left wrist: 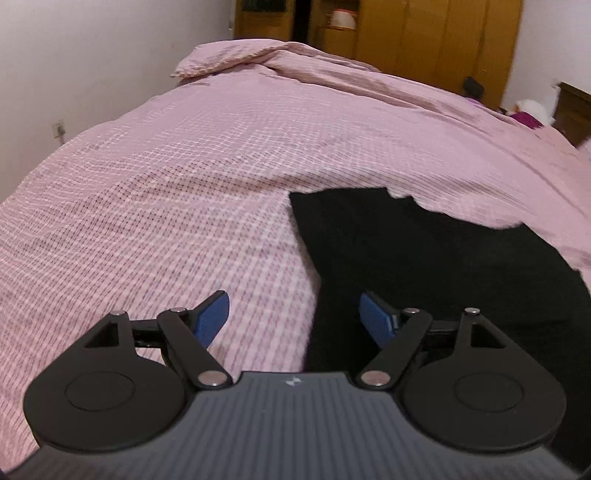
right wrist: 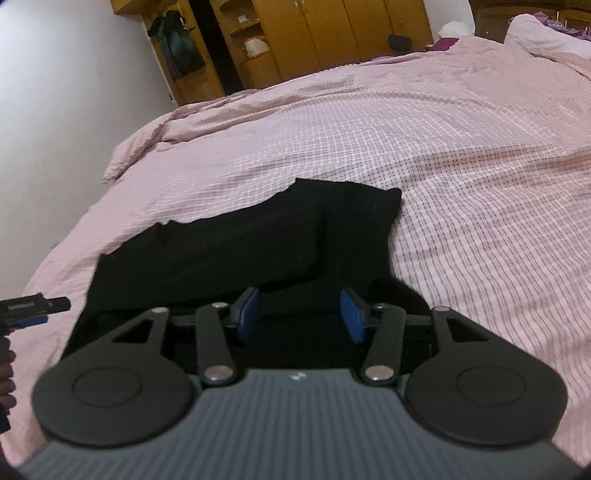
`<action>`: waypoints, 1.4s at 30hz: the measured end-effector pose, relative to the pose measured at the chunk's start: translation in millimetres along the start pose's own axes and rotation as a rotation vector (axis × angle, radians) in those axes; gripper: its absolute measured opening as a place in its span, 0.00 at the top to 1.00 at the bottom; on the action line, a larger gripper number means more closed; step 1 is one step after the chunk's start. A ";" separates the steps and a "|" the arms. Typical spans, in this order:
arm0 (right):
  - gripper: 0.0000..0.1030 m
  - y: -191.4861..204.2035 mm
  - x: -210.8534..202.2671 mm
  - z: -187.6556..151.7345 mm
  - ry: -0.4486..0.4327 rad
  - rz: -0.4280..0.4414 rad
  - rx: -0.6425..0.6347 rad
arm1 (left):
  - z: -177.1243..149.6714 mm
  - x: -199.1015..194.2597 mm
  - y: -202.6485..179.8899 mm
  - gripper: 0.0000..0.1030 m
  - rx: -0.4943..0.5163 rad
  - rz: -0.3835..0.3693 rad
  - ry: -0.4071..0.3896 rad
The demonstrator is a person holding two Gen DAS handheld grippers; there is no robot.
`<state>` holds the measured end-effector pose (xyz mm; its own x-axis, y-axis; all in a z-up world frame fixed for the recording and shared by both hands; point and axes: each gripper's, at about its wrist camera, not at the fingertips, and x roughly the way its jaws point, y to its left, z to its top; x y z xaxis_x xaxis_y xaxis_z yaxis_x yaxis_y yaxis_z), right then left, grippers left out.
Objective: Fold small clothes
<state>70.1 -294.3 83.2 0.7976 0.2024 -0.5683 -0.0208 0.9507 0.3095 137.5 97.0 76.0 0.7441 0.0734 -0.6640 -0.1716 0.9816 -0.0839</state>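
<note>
A black garment (left wrist: 424,258) lies flat on the pink checked bedspread (left wrist: 184,184); it also shows in the right wrist view (right wrist: 240,251). My left gripper (left wrist: 293,319) is open, hovering over the garment's left edge, its left finger over bedspread and its right finger over black cloth. My right gripper (right wrist: 299,314) is open and empty, low over the garment's near right part. The left gripper's tip (right wrist: 33,308) shows at the far left of the right wrist view.
The bedspread (right wrist: 461,166) covers a wide bed, rumpled at the far end. A white wall (left wrist: 74,55) runs along the left side. Wooden wardrobes (left wrist: 424,37) stand beyond the bed. Pillows and purple items (right wrist: 546,29) lie at the far right.
</note>
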 end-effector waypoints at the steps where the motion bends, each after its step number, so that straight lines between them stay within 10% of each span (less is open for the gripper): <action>1: 0.50 1.9 -6.3 -1.8 0.003 -0.001 -0.005 | -3.9 -8.8 0.3 0.21 0.003 -0.012 0.001; 21: 0.49 -6.8 -95.8 -75.3 0.132 -0.064 -0.011 | -103.9 -109.5 7.7 0.20 0.026 -0.094 0.058; 42: 0.50 -24.2 -119.3 -129.0 0.254 -0.034 -0.004 | -179.9 -105.2 -2.1 0.20 0.074 -0.180 0.208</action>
<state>-102.3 -311.2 45.2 0.6209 0.2225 -0.7516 0.0007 0.9587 0.2843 -56.6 55.5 12.4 0.6087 -0.1334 -0.7821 0.0047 0.9863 -0.1646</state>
